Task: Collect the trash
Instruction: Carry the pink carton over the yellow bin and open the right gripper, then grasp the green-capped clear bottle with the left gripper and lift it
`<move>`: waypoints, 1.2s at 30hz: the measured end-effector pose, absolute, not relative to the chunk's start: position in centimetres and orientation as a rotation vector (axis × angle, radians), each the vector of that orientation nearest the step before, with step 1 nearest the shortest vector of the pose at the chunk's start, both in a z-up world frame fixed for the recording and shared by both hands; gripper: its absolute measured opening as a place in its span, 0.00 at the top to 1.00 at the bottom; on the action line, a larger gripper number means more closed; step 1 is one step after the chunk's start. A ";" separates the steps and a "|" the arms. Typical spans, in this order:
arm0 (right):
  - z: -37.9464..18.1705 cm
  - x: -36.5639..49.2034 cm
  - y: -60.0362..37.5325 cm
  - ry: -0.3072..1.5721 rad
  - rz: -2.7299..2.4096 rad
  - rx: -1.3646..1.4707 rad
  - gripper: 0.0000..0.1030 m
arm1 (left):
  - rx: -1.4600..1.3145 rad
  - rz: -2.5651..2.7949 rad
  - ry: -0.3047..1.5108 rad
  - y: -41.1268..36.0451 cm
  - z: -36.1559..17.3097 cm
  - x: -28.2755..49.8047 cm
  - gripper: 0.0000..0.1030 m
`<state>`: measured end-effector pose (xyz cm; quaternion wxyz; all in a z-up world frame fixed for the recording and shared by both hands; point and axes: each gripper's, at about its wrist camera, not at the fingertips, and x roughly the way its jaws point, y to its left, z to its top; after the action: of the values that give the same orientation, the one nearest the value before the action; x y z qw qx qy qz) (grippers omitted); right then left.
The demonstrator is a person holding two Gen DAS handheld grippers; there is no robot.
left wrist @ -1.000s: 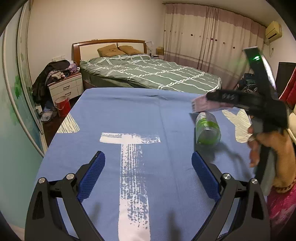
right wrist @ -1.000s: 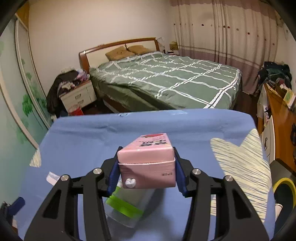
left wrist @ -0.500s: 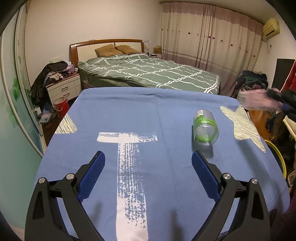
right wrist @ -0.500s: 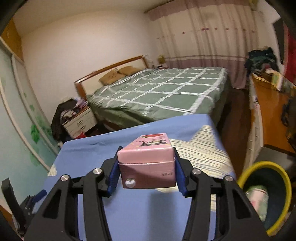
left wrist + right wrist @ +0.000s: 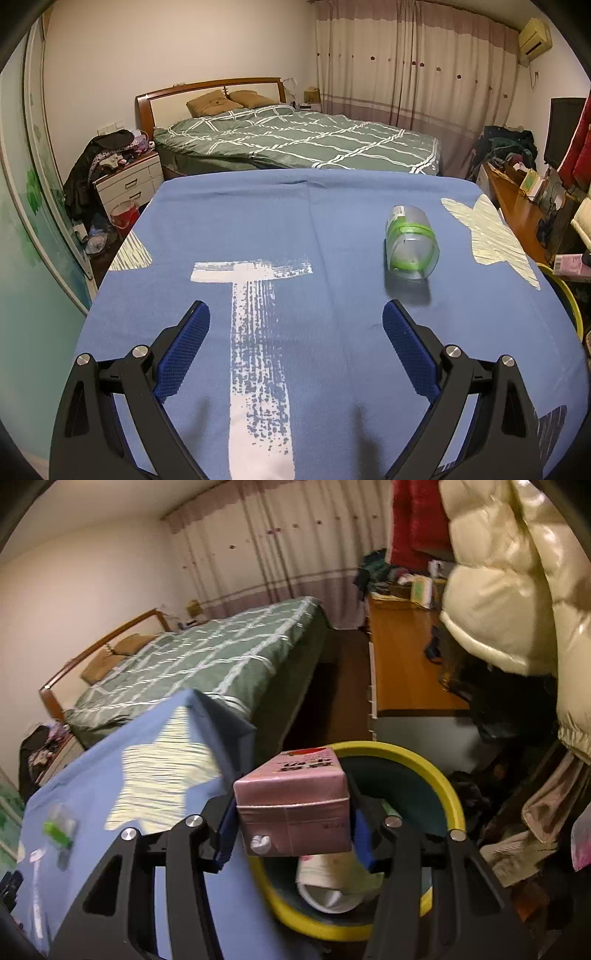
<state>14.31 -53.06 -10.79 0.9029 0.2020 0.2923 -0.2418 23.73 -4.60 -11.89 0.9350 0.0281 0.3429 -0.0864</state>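
Pink carton [image 5: 291, 805]: clamped in right gripper [image 5: 293, 825], above yellow-rimmed bin [image 5: 448, 786]. Left gripper [image 5: 295, 343]: spread, empty. Risk: release near the bin's table-side rim could bounce carton out.

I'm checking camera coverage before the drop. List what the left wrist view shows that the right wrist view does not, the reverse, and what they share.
Only the left wrist view: the open left gripper, nothing between its fingers, and the white T print on the cloth.

Only the right wrist view: the right gripper clamping the pink carton above the yellow-rimmed bin, with trash inside.

Both: the blue tablecloth, the green-banded clear bottle lying on it, the green bed, and the carton, glimpsed at the left view's right edge.
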 end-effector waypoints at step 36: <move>-11.3 17.7 -46.4 0.564 -0.369 0.314 0.33 | 0.198 -0.356 0.877 -16.4 -13.4 33.0 0.12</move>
<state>17.71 -46.41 -11.31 0.9317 0.1535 0.2756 -0.1802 32.97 -16.38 -13.37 0.8854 0.0952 0.4214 -0.1713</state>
